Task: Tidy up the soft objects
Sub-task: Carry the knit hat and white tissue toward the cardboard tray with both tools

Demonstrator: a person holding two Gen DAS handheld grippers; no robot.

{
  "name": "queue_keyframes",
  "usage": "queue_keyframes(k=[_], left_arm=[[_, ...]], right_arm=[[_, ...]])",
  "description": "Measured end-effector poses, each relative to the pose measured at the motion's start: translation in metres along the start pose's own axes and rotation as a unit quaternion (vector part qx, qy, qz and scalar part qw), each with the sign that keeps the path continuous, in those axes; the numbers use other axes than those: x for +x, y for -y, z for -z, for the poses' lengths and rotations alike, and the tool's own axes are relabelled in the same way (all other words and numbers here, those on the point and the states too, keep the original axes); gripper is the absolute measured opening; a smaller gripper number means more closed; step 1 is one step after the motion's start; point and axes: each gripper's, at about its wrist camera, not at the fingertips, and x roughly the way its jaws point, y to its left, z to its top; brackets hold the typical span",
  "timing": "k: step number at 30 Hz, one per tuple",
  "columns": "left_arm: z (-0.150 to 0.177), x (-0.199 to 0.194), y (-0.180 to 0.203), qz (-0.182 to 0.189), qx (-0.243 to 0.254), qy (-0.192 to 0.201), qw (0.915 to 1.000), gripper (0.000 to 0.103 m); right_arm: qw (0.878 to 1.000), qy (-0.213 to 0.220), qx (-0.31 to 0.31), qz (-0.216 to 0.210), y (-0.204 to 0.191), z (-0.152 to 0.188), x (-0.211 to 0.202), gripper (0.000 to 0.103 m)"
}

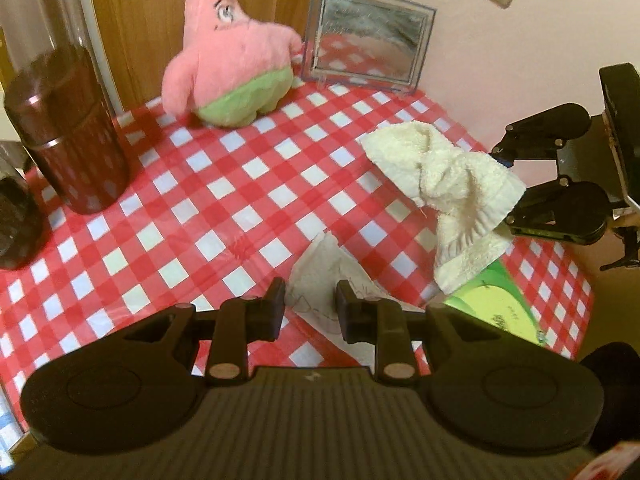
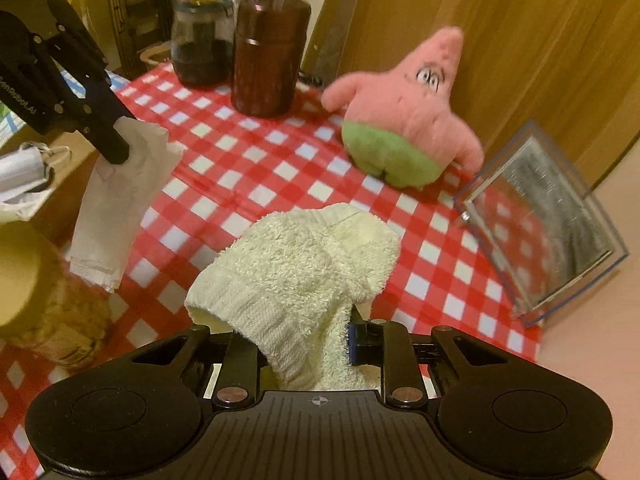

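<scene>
My right gripper (image 2: 308, 340) is shut on a cream terry towel (image 2: 296, 268) and holds it bunched above the checked tablecloth (image 2: 240, 168); from the left wrist view the towel (image 1: 452, 188) hangs from that gripper (image 1: 508, 188) at the right. My left gripper (image 1: 310, 300) is shut on a thin white tissue (image 1: 324, 272); in the right wrist view the tissue (image 2: 120, 200) dangles from it (image 2: 116, 148) at the left table edge. A pink and green star plush (image 1: 236, 60) stands at the back of the table, also seen in the right wrist view (image 2: 404, 120).
A dark brown canister (image 1: 68, 128) stands at the left, a dark glass jar (image 2: 200, 40) behind it. A clear-framed mirror (image 1: 368, 40) leans at the back. A green tissue box (image 1: 500, 304) lies under the towel. A glass jar with a yellow lid (image 2: 40, 300) is near left.
</scene>
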Motion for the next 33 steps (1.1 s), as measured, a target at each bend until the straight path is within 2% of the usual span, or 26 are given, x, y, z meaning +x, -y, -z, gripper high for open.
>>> queue_keyframes(k=[9,18,24,33], left_arm=[[0.013,-0.069,0.038,-0.013,0.023,0.038,0.9989,0.024],[0.046,-0.136,0.078,-0.036,0.03,0.078,0.9959,0.024],[0.073,-0.17,0.107,-0.052,0.009,0.118,0.9916,0.024],[0.128,-0.189,0.149,-0.09,-0.032,0.178,0.9793,0.024]], right_arm=[[0.998,0.06,0.001,-0.005,-0.024,0.007,-0.085,0.023],[0.993,0.115,0.001,-0.012,-0.064,0.027,-0.158,0.023],[0.991,0.133,0.011,-0.015,-0.081,0.043,-0.187,0.023],[0.985,0.159,0.065,-0.015,-0.101,0.081,-0.208,0.023]])
